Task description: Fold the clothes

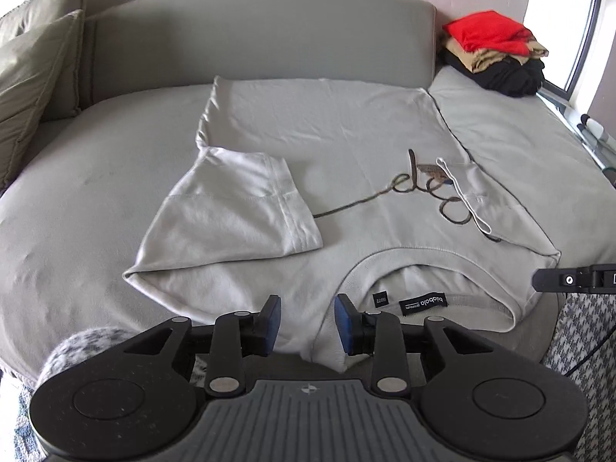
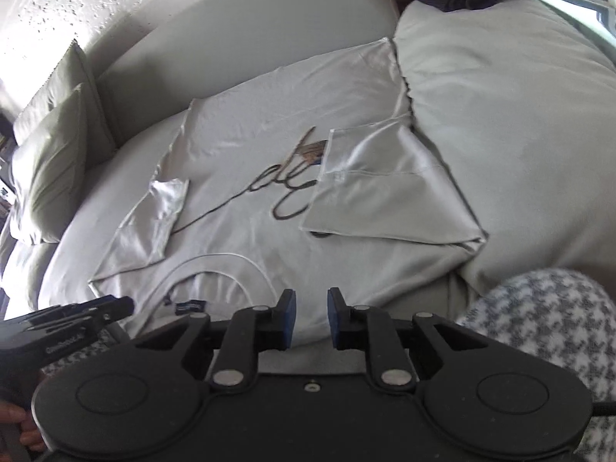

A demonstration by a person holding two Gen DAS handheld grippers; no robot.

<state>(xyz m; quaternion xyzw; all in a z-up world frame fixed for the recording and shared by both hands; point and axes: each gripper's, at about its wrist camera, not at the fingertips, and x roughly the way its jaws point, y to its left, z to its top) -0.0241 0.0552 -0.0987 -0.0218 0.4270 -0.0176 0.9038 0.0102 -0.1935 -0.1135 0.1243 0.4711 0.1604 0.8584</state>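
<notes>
The pale grey t-shirt (image 1: 346, 123) lies flat on the grey sofa seat (image 1: 77, 192), collar (image 1: 435, 265) toward you, with both sleeves folded in over the body: one sleeve (image 1: 238, 200) on the left, the other sleeve (image 2: 385, 192) on the right, covering part of the dark script print (image 1: 423, 188). Your left gripper (image 1: 304, 323) sits at the near shoulder edge with its blue pads apart, a ridge of cloth between them but not pinched. Your right gripper (image 2: 311, 317) hovers over the near hem, pads parted a little, nothing in them. A stack of folded clothes (image 1: 496, 50), red on top, sits at the far right, and olive cushions (image 1: 34, 65) rest at the left.
</notes>
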